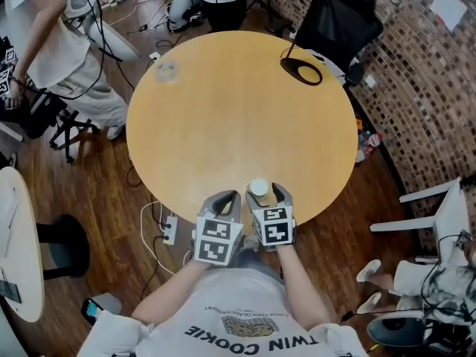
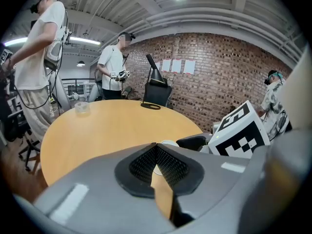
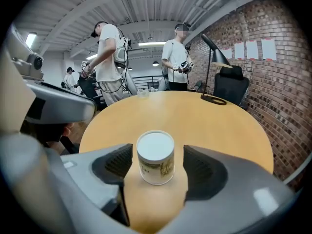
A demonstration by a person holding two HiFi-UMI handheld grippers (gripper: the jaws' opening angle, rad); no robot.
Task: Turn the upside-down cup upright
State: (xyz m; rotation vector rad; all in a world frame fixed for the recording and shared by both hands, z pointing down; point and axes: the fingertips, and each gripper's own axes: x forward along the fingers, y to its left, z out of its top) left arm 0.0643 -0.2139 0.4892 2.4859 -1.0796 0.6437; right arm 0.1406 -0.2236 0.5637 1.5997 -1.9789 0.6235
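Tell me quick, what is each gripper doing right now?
Left gripper: shut, empty.
Right gripper: open, upside-down white paper cup between its jaws, untouched.

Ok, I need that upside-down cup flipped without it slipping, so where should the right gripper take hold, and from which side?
I'd take the cup by its side wall, about mid-height, coming from the near edge of the table. Its closed base faces up and its rim rests on the tabletop, so only the round wall offers grip. The right gripper has open jaws flanking it without touching.
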